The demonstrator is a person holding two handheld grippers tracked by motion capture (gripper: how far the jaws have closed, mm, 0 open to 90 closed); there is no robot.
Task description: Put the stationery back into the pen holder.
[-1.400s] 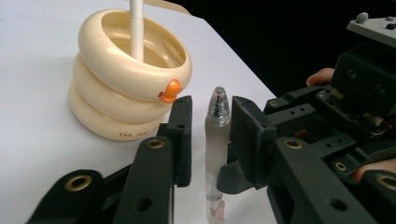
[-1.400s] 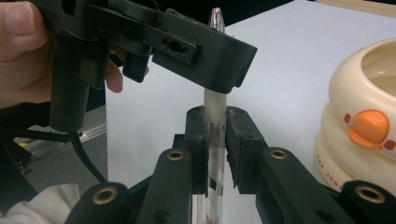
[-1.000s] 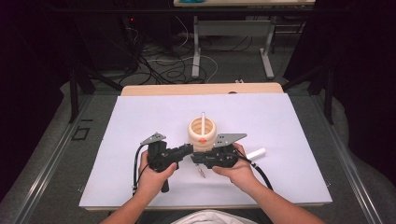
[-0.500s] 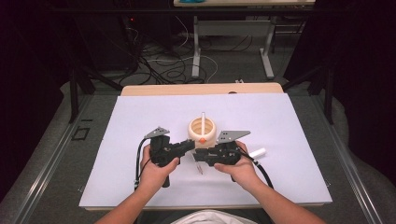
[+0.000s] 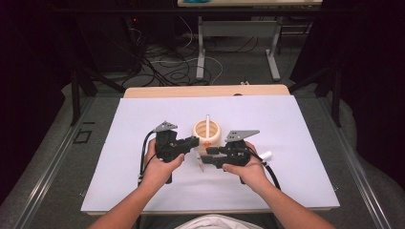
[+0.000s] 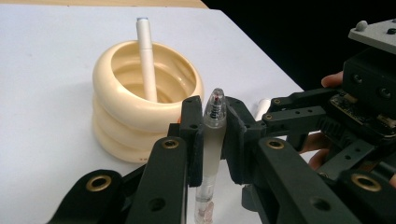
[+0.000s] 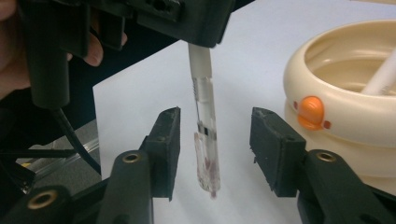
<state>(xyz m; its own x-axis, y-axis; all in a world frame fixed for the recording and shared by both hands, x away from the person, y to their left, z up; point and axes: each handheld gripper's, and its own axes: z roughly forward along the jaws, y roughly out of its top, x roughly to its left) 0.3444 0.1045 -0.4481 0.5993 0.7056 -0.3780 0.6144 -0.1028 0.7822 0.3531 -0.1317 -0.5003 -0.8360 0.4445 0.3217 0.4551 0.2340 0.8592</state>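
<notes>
Left gripper view: left gripper point(image 6: 210, 140) clamps unlabelled pen point(image 6: 211, 140); right gripper point(image 7: 212, 154) jaws wide.

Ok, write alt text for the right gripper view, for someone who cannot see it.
A clear pen with a capped lower end hangs upright between the open black jaws of the right gripper, held from above by the left gripper. At right stands a cream ringed holder with an orange knob, a white pen leaning inside it, on the white table.

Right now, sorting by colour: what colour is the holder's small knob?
Orange knob, clearest in the right gripper view.
</notes>
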